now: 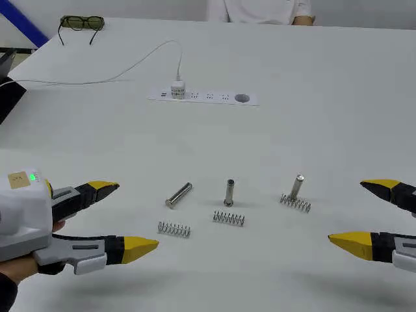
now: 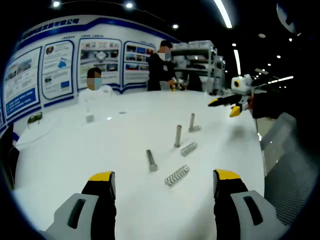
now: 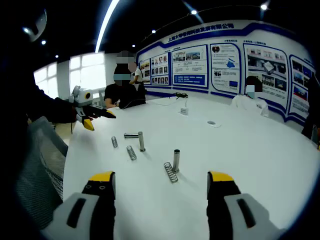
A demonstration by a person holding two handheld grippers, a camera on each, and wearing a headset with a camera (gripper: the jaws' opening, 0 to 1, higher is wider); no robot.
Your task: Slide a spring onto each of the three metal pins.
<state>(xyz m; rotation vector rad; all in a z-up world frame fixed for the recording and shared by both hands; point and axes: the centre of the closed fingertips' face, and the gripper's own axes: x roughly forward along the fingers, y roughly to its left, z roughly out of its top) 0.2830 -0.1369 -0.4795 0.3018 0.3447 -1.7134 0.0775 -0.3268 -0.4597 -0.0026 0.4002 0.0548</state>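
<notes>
Three metal pins stand in a row on the white table [image 1: 325,117]: the left pin [image 1: 177,195] lies flat, while the middle pin [image 1: 229,192] and the right pin [image 1: 297,186] are upright. In front of each lies a loose spring: left [image 1: 174,229], middle [image 1: 229,218], right [image 1: 296,204]. My left gripper [image 1: 138,216] is open, left of the row and apart from it. My right gripper [image 1: 345,212] is open to the right of the row. In the left gripper view the nearest spring [image 2: 177,175] lies ahead of the open jaws. In the right gripper view the nearest pin [image 3: 176,160] and spring [image 3: 170,171] lie ahead.
A white power strip [image 1: 203,97] with a plugged-in charger and cable lies farther back. Dark glasses [image 1: 81,23] rest at the far left. A person in white [image 1: 260,10] sits at the far edge. More people stand beyond the table [image 2: 160,70].
</notes>
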